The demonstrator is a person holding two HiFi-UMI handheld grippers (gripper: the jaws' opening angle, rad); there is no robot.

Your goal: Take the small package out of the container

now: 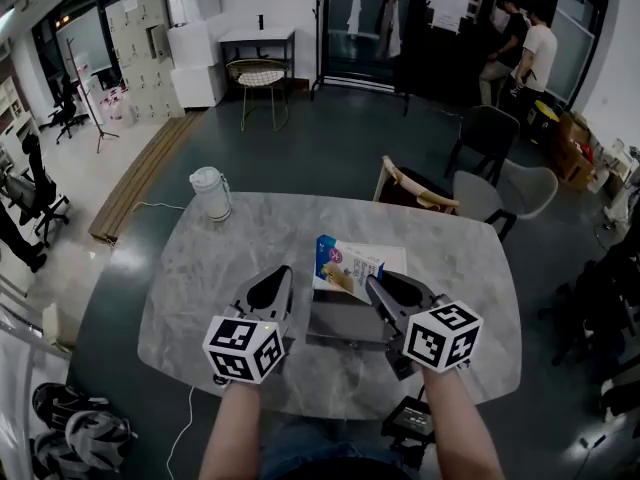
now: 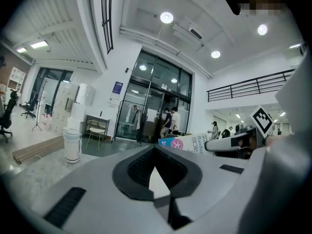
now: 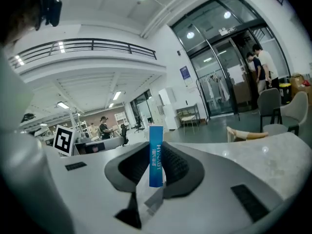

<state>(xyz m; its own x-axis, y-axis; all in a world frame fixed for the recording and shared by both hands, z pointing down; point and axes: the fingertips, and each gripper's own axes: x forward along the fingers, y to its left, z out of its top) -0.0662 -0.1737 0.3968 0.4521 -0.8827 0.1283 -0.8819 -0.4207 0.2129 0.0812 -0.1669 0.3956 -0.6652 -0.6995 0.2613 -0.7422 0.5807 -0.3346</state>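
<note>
Right gripper [image 1: 372, 286] clamped blue bandage box [image 1: 345, 266] just far of grey container [image 1: 345, 325], well off table [image 1: 200, 268] edges; left gripper [image 1: 285, 274] jaws together, empty.

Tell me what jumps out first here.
The slim blue package stands upright, clamped in the right gripper. Just ahead of that gripper, a blue-and-white box lies on the grey table. A white jug stands near the table's far left edge.
</note>
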